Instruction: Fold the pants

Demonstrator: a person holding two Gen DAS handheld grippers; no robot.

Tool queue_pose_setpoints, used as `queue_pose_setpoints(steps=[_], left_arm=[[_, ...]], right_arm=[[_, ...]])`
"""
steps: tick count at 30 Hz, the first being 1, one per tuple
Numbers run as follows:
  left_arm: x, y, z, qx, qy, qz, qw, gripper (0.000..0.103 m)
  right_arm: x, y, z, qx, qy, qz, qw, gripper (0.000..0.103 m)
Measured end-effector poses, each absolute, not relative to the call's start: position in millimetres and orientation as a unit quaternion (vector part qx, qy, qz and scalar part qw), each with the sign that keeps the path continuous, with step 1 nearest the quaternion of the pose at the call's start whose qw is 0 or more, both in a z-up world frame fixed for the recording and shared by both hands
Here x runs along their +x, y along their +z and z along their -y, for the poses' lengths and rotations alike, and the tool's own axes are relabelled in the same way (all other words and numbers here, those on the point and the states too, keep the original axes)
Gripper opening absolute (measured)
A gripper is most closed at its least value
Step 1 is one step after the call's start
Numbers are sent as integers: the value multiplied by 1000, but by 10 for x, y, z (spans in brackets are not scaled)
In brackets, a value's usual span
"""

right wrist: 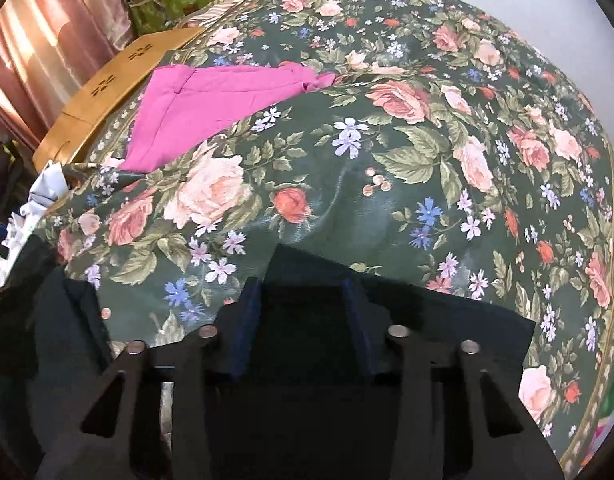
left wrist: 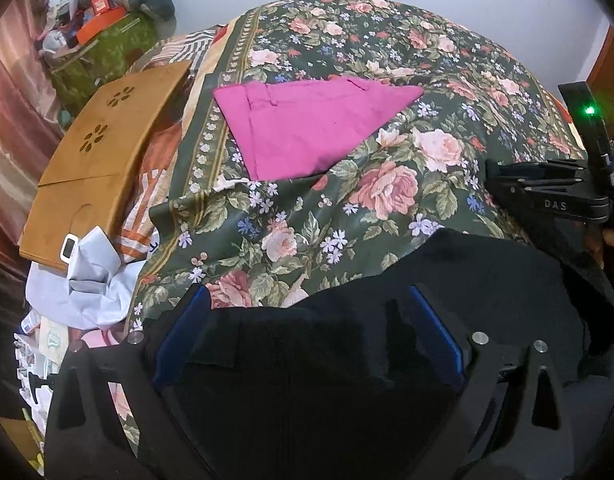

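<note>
My left gripper [left wrist: 307,328] and right gripper [right wrist: 303,312]: black frames, blue finger pads [left wrist: 437,328], silver screws.

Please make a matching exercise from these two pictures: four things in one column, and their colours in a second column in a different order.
Things:
1. folded pants
2. pants under the left gripper
3. lap tray
4. bed cover

Colours:
A. dark green with roses
B. black
C. magenta
D. light brown wood

Pairs: 1-C, 2-B, 3-D, 4-A
</note>
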State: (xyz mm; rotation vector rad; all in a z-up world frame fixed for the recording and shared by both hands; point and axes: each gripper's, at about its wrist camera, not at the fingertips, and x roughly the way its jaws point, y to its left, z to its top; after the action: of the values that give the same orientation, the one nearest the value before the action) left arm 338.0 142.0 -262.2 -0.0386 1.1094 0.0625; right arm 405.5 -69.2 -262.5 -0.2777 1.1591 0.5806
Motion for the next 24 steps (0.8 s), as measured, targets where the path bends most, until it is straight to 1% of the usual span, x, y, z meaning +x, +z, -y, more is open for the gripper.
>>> queue_pose_setpoints(steps=[1, 4, 6, 10, 17, 24], left_arm=[[3374, -2624, -1402, -16, 30, -527, 849, 98], [3338, -2602, -1325, -7, 26, -529, 848, 98], [3297, -2558, -1254, 2, 20, -528, 849, 98], [3184, -2413, -1088, 21, 6, -521, 853, 98], [3016, -2169, -728, 36, -32, -511, 858, 98], [2886, -2095, -149, 55, -87, -516, 850, 98]], right_arm=[[4041, -2627, 707, -139, 258, -532, 795, 18], [4077, -2617, 734, -140, 252, -528, 799, 9], [4060, -2561, 810, -133, 251, -529, 799, 8], [3984, -2261, 1063, -88, 246, -512, 818, 8], [3533, -1328, 1991, -9, 233, -451, 861, 8], [2910, -734, 2673, 14, 206, -404, 891, 8]])
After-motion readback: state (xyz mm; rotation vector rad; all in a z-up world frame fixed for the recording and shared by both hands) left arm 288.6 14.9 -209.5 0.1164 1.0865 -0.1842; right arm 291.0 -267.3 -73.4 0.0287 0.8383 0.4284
